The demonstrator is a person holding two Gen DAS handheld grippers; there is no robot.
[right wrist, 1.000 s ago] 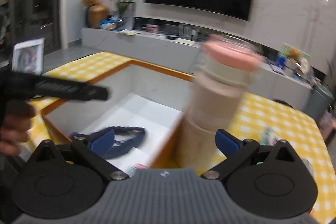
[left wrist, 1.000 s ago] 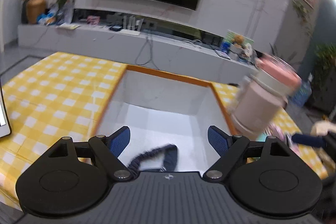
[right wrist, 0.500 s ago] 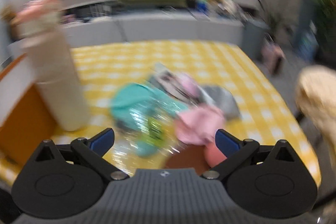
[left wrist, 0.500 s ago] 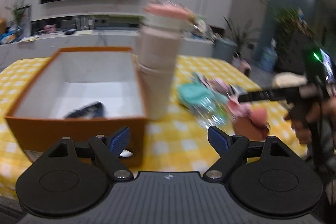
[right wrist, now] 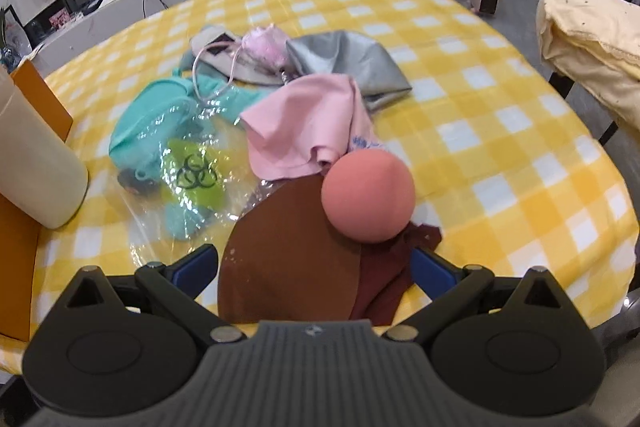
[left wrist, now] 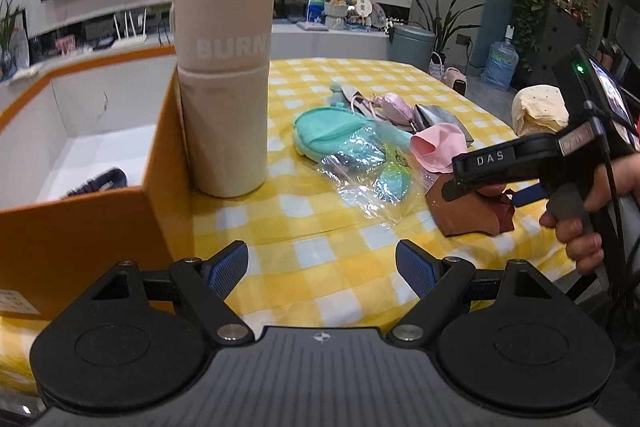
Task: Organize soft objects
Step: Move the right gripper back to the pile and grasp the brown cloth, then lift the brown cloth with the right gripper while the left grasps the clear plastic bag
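Note:
A pile of soft things lies on the yellow checked tablecloth (right wrist: 500,131): a brown cloth piece (right wrist: 288,267) with a salmon foam ball (right wrist: 368,197) on it, a pink cloth (right wrist: 304,123), a grey cloth (right wrist: 348,61), a teal pouch (right wrist: 144,119) and a clear plastic bag (right wrist: 192,183). My right gripper (right wrist: 314,269) is open, its fingers on either side of the brown cloth. My left gripper (left wrist: 320,265) is open and empty above the table's front. The orange box (left wrist: 100,211) at left holds a dark blue band (left wrist: 100,181).
A tall beige bottle with a pink lid (left wrist: 224,75) stands against the box's right wall. A chair with a pale yellow cover (right wrist: 588,39) stands past the table's right edge. The right gripper and hand also show in the left wrist view (left wrist: 560,171).
Both grippers have swung right from the box to the pile. The right gripper has come down close over the brown cloth and foam ball. The dark band stays in the box.

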